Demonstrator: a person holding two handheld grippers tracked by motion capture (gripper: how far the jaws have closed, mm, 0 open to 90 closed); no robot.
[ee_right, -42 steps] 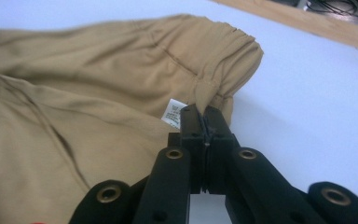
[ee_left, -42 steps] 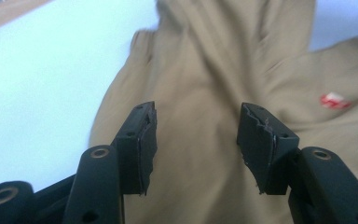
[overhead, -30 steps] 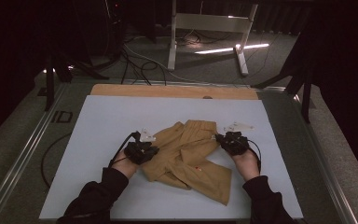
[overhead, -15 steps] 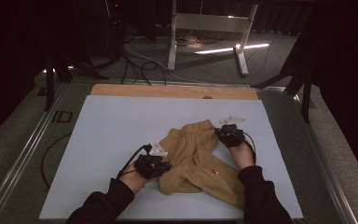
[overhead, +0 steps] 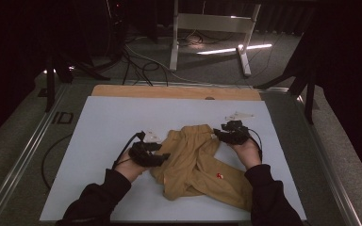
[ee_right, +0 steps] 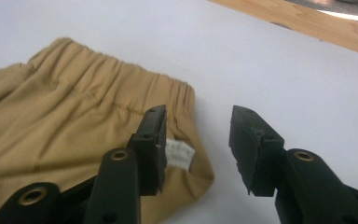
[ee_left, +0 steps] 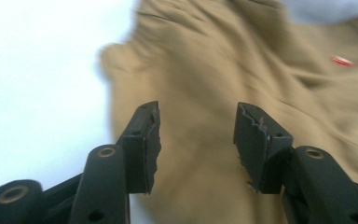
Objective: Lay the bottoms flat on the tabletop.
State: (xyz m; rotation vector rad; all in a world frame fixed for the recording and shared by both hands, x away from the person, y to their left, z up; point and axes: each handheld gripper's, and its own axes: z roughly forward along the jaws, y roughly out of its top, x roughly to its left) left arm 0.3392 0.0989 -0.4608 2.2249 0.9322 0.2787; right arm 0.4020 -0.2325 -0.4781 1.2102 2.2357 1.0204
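Both grippers, left (overhead: 162,157) and right (overhead: 218,135), have just been opening, nothing pinched; the folded tan cotton trousers (overhead: 198,165) lie mid-mat. Next fold probably needs regripping around six o'clock.

Tan trousers (overhead: 195,162) lie folded, rumpled (small red tag showing) on the white mat.

trousers (overhead: 195,162): on mat (overhead: 103,122), toward its near edge
left gripper (overhead: 158,157): at trousers' left edge
right gripper (overhead: 219,133): at trousers' far right corner
wooden board (overhead: 169,92): behind mat
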